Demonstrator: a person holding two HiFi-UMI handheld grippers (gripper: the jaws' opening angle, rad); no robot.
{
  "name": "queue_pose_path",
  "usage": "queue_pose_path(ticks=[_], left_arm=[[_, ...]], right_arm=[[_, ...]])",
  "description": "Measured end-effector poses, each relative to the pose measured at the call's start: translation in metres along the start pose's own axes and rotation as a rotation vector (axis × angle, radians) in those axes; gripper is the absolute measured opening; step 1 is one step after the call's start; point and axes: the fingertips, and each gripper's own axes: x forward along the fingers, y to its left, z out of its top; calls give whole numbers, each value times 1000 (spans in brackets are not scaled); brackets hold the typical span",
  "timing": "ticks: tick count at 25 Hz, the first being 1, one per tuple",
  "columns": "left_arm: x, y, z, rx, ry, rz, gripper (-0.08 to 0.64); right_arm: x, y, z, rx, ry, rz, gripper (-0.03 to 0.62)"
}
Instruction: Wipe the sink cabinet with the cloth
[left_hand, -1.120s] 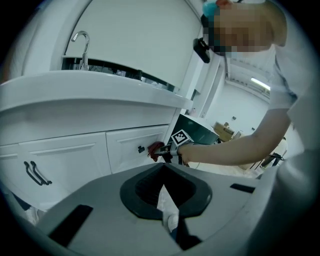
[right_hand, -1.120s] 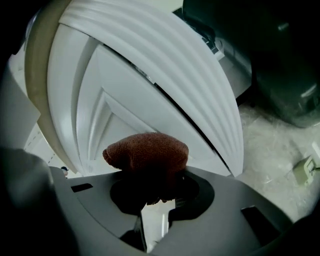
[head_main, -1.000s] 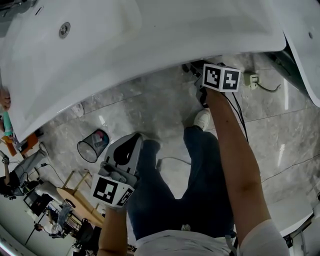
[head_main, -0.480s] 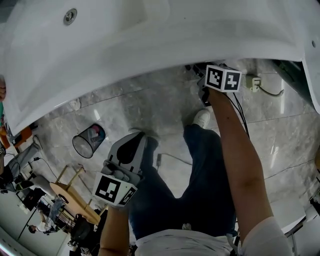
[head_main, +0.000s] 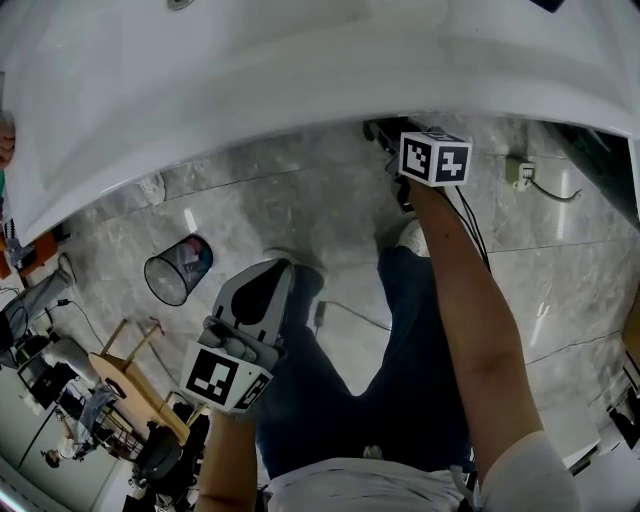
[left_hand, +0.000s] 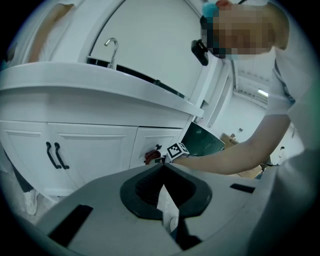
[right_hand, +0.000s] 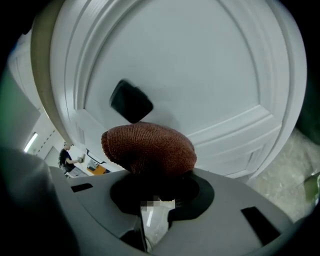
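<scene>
The right tool (right_hand: 156, 182) clamps a rust-red cloth (right_hand: 150, 149) against the white cabinet door (right_hand: 215, 70), just below its black handle (right_hand: 131, 101); the left tool (left_hand: 162, 170), closed and empty, is held well apart.

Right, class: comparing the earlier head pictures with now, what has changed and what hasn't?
The right gripper seems to have slid slightly left along the cabinet door, under the counter, tongs still shut on the brown cloth. Nothing was grasped or released. The left gripper stays idle, tongs together.

in the head view, countertop (head_main: 300, 70) hides cloth (right_hand: 150, 150).
</scene>
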Motion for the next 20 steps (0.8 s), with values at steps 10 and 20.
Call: queue_pose_path(ticks=[10,20], left_arm=[[-53,34,-28,-19,-7,7,11],[-74,33,-28,-22,-8,-19,12]], right_arm=[[36,51,-21,7,12,0,89],[-2,78,18,-8,-100,-28,89]])
